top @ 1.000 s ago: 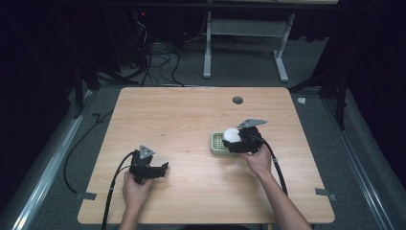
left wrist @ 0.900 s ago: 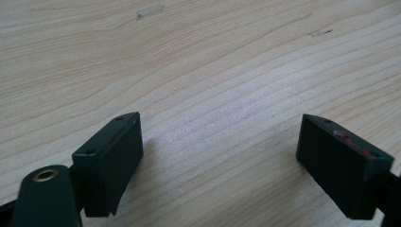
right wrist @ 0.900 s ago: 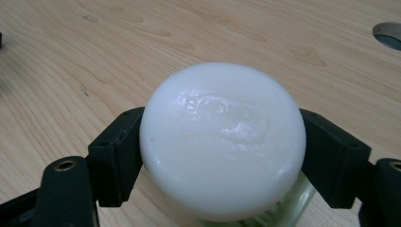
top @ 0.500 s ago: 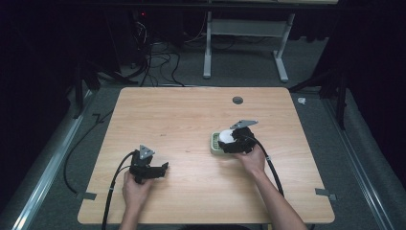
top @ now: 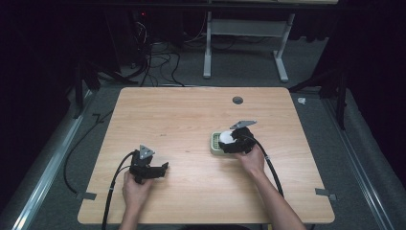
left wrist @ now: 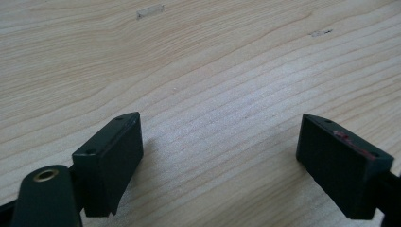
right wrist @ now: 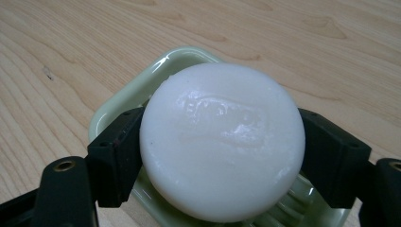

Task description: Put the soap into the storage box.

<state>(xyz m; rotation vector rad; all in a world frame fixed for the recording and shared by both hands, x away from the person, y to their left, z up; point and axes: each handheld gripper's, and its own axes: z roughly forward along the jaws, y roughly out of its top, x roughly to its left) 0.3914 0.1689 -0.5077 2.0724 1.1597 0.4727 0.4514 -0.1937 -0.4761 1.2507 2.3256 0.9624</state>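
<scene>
a pale wooden desk (top: 191, 120) with rounded corners and a fine straight grain fills the middle of the high view, standing on grey carpet in a dark room. near its far edge, at about one o'clock from the centre, sits a small round dark grommet (top: 237, 100). beyond the desk at twelve o'clock a white metal frame (top: 244, 48) stands on the floor, and at eleven o'clock a tangle of black cables (top: 153, 57) lies beside it. strips of grey tape (top: 325, 193) mark the floor near the near corners, and a metal rail (top: 43, 177) runs along the nine o'clock side. the right gripper (top: 229, 142), at about three o'clock from the desk's centre, has its jaws closed on a round white soap bar (right wrist: 222, 142), one pad pressed to each side of it. the soap is held just over a pale green soap dish (right wrist: 142, 85) that rests on the desk; whether the soap touches the dish i cannot tell. the right hand (top: 251, 158) grips the tool from the near side. the left gripper (top: 163, 167), at about seven o'clock, lies low over the bare wood with its jaws spread wide and nothing between them, held by the left hand (top: 135, 189), its cable (top: 112, 191) trailing off the near edge.
</scene>
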